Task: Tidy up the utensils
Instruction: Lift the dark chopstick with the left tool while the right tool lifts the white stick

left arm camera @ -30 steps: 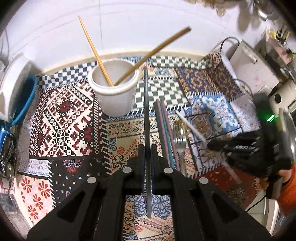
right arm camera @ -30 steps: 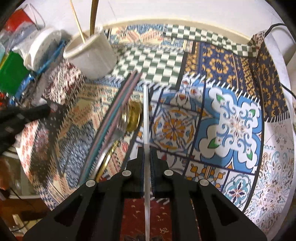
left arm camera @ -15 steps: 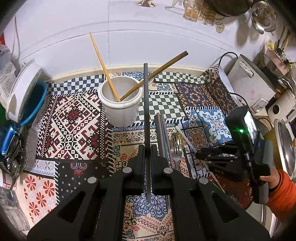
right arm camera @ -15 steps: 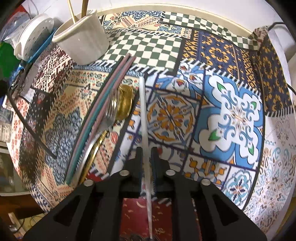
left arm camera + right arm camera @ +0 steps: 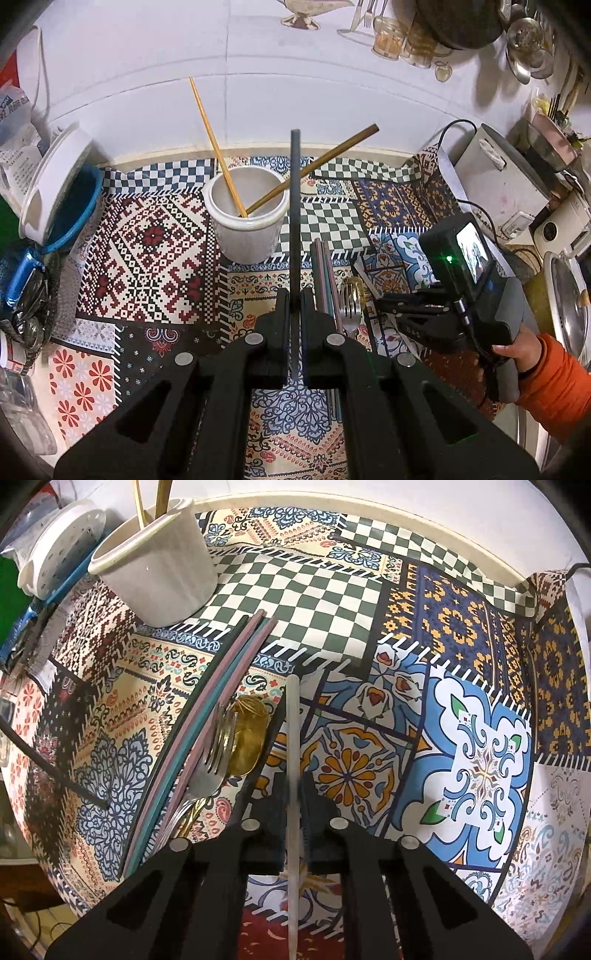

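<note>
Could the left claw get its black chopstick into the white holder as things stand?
Probably yes. The left claw is shut on the black chopstick, whose tip already sits beside the white holder. The holder's mouth is open, with only two chopsticks leaning inside.

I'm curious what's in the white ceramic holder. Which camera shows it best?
The left wrist view: the white ceramic holder shows its open mouth and two leaning chopsticks. The right wrist view catches it tilted at the frame's corner, its sticks cut off.

White cup (image 5: 246,229), black chopstick (image 5: 294,206), white chopstick (image 5: 294,738), patchwork-patterned mat (image 5: 480,738).
</note>
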`<state>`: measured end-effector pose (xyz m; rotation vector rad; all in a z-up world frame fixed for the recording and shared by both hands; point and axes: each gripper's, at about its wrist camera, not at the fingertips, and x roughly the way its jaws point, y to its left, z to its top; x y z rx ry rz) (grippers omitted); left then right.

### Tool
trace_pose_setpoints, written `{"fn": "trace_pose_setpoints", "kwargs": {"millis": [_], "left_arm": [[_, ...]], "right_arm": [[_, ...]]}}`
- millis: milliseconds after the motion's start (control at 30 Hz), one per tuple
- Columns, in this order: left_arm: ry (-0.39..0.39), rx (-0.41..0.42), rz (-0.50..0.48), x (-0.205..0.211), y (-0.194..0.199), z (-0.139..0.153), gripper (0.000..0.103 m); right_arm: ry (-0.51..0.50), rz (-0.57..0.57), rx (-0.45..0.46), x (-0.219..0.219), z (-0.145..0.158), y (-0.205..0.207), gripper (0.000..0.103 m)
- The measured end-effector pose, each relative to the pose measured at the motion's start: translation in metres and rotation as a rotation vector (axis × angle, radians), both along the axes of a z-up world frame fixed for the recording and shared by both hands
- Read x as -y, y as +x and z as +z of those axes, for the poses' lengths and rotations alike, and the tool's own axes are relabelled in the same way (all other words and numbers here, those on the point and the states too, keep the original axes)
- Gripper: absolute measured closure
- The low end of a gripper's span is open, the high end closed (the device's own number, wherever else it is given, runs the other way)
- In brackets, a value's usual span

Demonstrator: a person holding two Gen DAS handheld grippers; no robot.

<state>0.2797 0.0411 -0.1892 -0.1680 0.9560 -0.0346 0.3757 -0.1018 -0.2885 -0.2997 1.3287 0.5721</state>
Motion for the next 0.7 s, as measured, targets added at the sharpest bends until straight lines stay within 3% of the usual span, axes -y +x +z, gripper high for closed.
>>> {"fn": "trace_pose_setpoints", "kwargs": {"millis": [167,700], "left_arm": [[-0.001,0.029,0.011,-0.001,-0.002,0.01,0.1],[0.016,0.151,0.03,0.002,-0.013,0.053,0.1]], "right_arm": [[0.052,-0.04,0.029,0.023,0.015,0.004,0.097],[0.243,-0.096,0.331,0.056,0.132,-0.04,0.097]]}}
